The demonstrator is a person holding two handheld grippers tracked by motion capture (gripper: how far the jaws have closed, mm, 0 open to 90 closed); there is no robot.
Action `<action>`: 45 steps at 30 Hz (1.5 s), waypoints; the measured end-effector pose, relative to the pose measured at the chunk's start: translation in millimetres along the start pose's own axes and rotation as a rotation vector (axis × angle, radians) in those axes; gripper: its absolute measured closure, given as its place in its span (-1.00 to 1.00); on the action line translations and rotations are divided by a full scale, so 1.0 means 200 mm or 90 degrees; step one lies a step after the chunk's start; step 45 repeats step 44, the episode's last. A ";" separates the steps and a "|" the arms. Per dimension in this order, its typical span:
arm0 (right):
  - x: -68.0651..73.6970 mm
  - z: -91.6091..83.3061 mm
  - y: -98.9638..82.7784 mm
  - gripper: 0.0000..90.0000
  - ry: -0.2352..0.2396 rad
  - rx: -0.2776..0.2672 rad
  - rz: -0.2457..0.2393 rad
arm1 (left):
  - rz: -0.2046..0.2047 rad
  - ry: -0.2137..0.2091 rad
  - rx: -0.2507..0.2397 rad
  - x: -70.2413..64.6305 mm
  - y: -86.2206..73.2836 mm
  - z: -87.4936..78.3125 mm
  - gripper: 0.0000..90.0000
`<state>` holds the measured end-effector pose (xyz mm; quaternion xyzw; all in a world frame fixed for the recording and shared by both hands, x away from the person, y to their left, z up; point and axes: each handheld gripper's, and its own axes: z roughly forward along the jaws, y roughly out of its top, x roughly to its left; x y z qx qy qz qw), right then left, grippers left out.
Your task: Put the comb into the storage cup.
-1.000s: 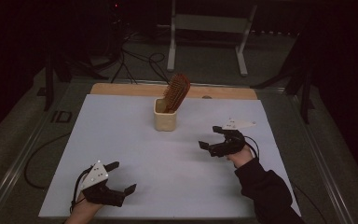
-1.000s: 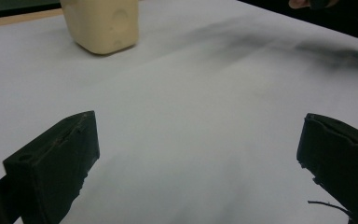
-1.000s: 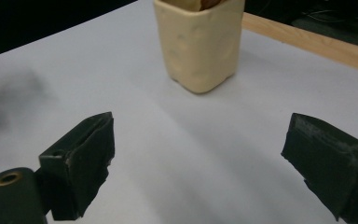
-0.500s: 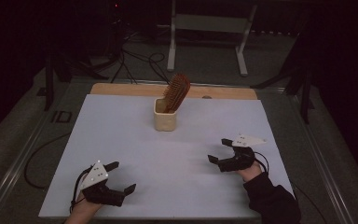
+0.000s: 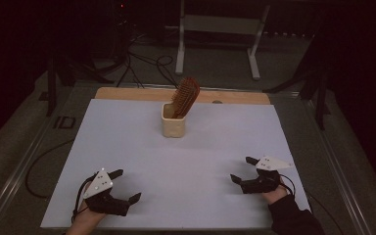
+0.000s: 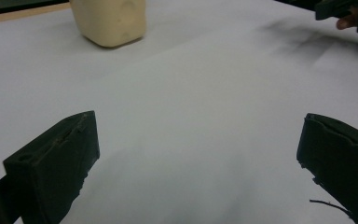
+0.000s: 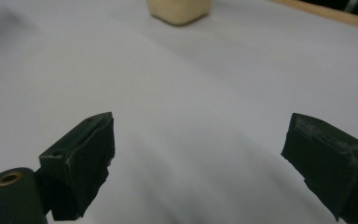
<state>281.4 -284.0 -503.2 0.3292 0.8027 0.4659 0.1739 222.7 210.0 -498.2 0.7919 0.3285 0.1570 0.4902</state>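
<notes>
Left hand-held gripper (image 5: 125,186) sits low at the near-left corner of the white surface (image 5: 200,161), jaws spread wide, nothing between them. Grey three-cornered plate on top, cable trailing back toward the person's left hand (image 5: 85,215). In the left gripper view both black jaws stand far apart over bare white surface, with the base of the cream cup (image 6: 108,21) up at far left and the other gripper's dark tip at the top right corner.

Right hand-held gripper (image 5: 244,170) rests near the right edge of the surface, also released, jaws apart and pointing left toward the middle, holding nothing. Grey plate on top, dark sleeve (image 5: 293,220) coming in from the bottom right. Right gripper view: two jaws wide apart, bare surface between, cup bottom (image 7: 179,10) at the top centre, a strip of wooden edge at top right.

Cream cup (image 5: 172,121) stands upright on the far-middle part of the surface, well apart from both grippers. Brown hairbrush (image 5: 185,96) stands inside it, bristle head up and tilted to the right, leaning on the cup rim. Wooden board edge (image 5: 127,93) shows beyond the white sheet, just behind the cup. Floor beyond is dark, with cables and a metal stand (image 5: 220,29).
</notes>
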 end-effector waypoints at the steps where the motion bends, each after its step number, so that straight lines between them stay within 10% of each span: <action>1: 0.00 -0.01 -0.01 -0.81 -0.001 0.003 0.000 | 0.000 0.001 -0.002 0.00 0.00 0.00 -1.00; 45: 0.01 -0.03 -0.08 -0.81 -0.019 0.032 -0.008 | -0.028 0.073 0.000 0.07 -0.07 -0.06 -1.00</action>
